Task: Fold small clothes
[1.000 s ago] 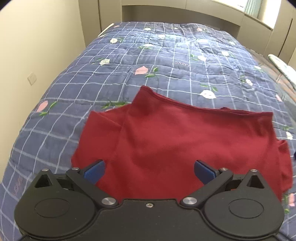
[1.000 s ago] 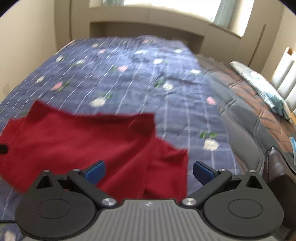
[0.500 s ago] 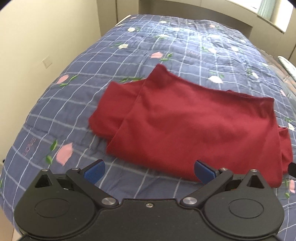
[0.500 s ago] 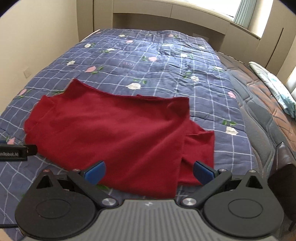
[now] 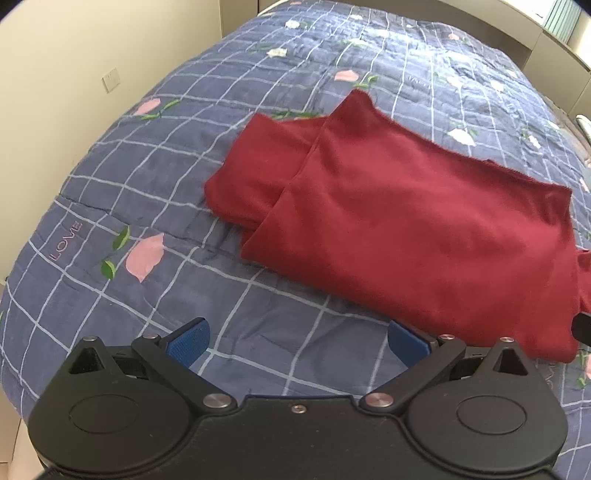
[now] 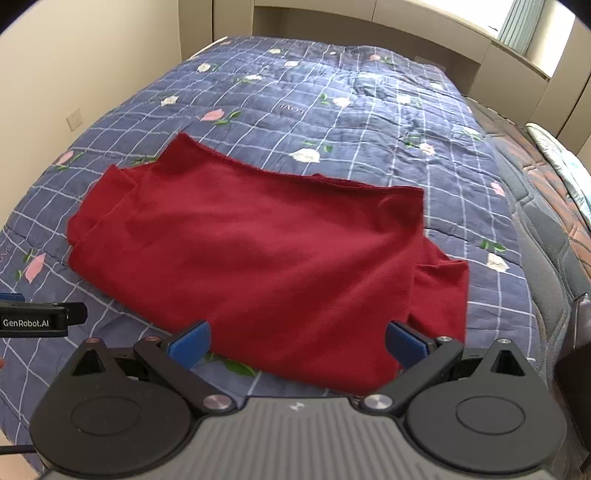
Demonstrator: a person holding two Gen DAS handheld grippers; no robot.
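On the quilt-covered bed (image 6: pixel 369 96) our red garment (image 6: pixel 258 251) lies folded near the foot edge. A second ago we hovered over it; both grippers, left (image 5: pixel 297 341) and right (image 6: pixel 297 341), have pulled back, jaws open and empty. Sleeves perhaps remain untucked.

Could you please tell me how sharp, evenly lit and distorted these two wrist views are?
Left wrist view: sharp, soft daylight, the quilt bulging under fisheye curvature. Right wrist view: also sharp, the window blown out at top right, the red garment evenly lit, dark corners.
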